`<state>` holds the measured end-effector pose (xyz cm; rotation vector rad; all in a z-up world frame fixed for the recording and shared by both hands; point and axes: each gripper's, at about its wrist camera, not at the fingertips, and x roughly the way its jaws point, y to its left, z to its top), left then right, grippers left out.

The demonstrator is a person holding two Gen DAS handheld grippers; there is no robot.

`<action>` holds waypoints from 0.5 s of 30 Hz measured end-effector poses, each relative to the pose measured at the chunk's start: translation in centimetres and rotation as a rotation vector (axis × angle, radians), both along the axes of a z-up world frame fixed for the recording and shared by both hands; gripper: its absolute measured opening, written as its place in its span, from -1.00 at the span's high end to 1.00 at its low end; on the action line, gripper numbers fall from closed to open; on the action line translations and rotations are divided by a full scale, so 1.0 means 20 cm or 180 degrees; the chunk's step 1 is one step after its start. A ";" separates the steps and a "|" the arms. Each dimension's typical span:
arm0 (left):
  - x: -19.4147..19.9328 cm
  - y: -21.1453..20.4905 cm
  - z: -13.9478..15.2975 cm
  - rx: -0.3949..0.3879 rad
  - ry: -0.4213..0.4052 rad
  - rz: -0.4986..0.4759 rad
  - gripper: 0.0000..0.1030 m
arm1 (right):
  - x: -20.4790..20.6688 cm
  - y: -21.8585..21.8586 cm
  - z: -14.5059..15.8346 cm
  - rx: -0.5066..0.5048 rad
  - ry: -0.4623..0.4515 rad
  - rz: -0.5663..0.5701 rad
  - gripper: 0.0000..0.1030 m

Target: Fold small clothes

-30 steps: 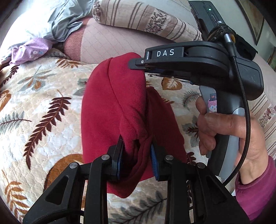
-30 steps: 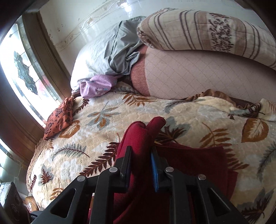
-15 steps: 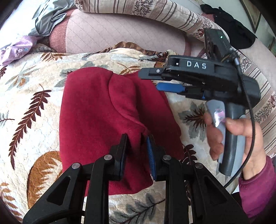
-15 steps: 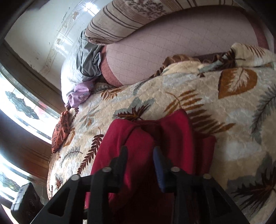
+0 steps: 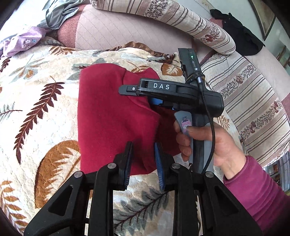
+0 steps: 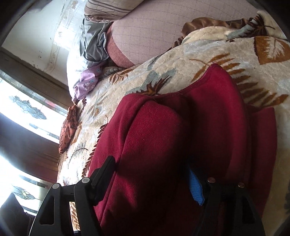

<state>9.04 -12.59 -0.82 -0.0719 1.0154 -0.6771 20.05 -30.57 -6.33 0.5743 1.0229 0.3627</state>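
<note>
Best done by keeping both tongs low and letting the fold settle flat before pulling clear. Left tongs (image 5: 142, 159) apart, holding nothing, straddling the near hem of the red garment (image 5: 112, 116). Just beyond and to their right, right tongs (image 6: 150, 181) spread wide around a thick fold, not clamped. Garment lying doubled on the leaf-print blanket (image 5: 36, 90) of the bed. Counted: one red garment, two tongs, farther off one lilac cloth (image 5: 21, 40), one striped bolster (image 5: 163, 16).
</note>
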 end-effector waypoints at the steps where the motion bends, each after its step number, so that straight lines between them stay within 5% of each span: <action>1: 0.00 0.02 0.01 -0.0015 -0.0008 0.0040 0.57 | 0.00 0.02 0.00 -0.0059 -0.0054 0.0013 -0.42; 6: 0.01 0.09 0.04 -0.0048 -0.0039 0.0196 0.57 | -0.02 0.11 0.01 -0.0166 -0.0238 0.0033 0.53; 15: 0.06 0.16 0.10 -0.0130 -0.0122 0.0437 0.47 | -0.18 0.07 0.39 -0.0884 -0.0935 0.0024 0.66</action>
